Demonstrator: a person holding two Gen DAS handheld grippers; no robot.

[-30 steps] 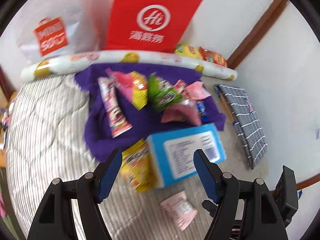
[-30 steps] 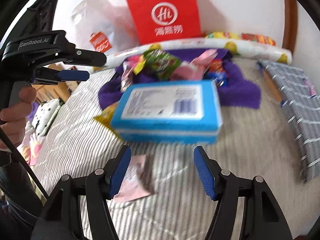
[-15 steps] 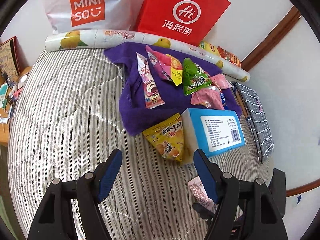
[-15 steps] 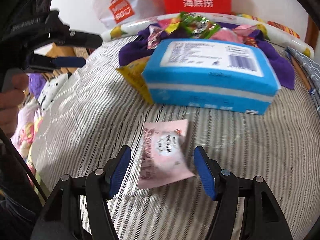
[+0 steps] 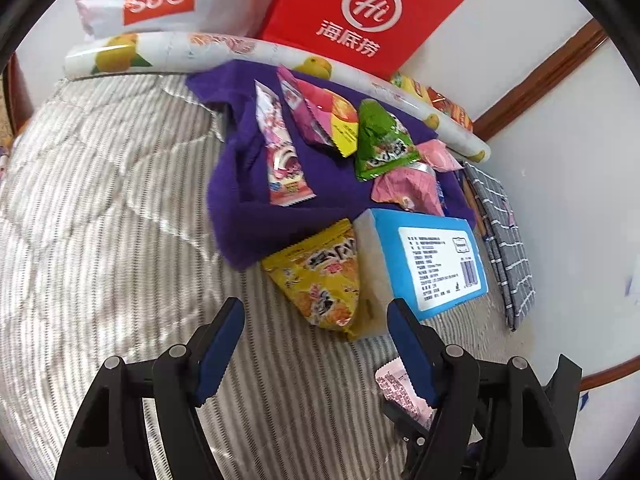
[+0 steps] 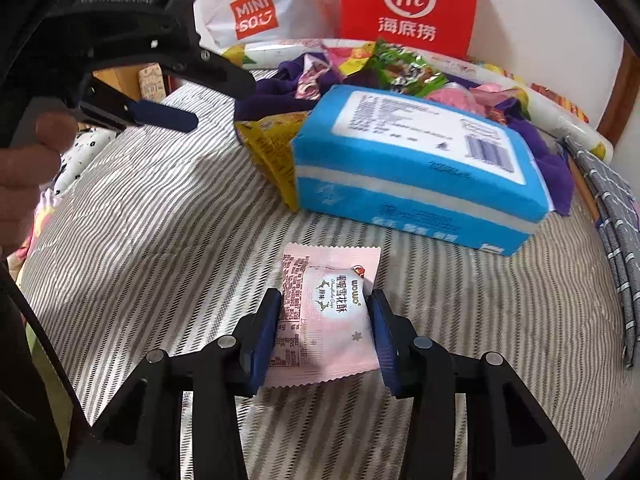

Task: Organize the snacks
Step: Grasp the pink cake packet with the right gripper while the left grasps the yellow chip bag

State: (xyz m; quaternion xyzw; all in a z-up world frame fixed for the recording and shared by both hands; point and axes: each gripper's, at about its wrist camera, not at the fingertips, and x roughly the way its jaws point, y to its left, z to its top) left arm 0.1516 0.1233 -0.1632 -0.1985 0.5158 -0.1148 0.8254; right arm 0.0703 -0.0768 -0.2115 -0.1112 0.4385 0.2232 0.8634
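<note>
On the grey-and-white striped quilted bedspread (image 6: 460, 300), near its front edge, a flat pink plastic snack packet with crimped ends (image 6: 326, 316) is lain, its long axis running away from the camera toward the far edge. A white window with small reindeer figures is printed on its face, with the brand "WOWO" and a column of Chinese characters read sideways; a block of fine print is carried on its left part. The packet is closed on at both long sides by the blue pads of the right gripper (image 6: 325, 332), whose fingers are drawn in to the packet's width.

At the left of the right wrist view the left gripper (image 5: 316, 344) is held above the bedspread; its fingers are spread wide with nothing between them.

Just beyond the pink packet a blue rectangular soft pack with a white printed label and barcode (image 6: 420, 164) is lain crosswise, and a yellow crinkled snack bag (image 5: 320, 276) is tucked against its left end. Behind these, a purple cloth (image 5: 240, 184) bears several mixed snack packets. Against the far wall a white plastic bag marked "MINISO" (image 6: 256, 4) and a red paper bag marked "Hi" with Chinese characters (image 6: 408, 4) are stood.
</note>
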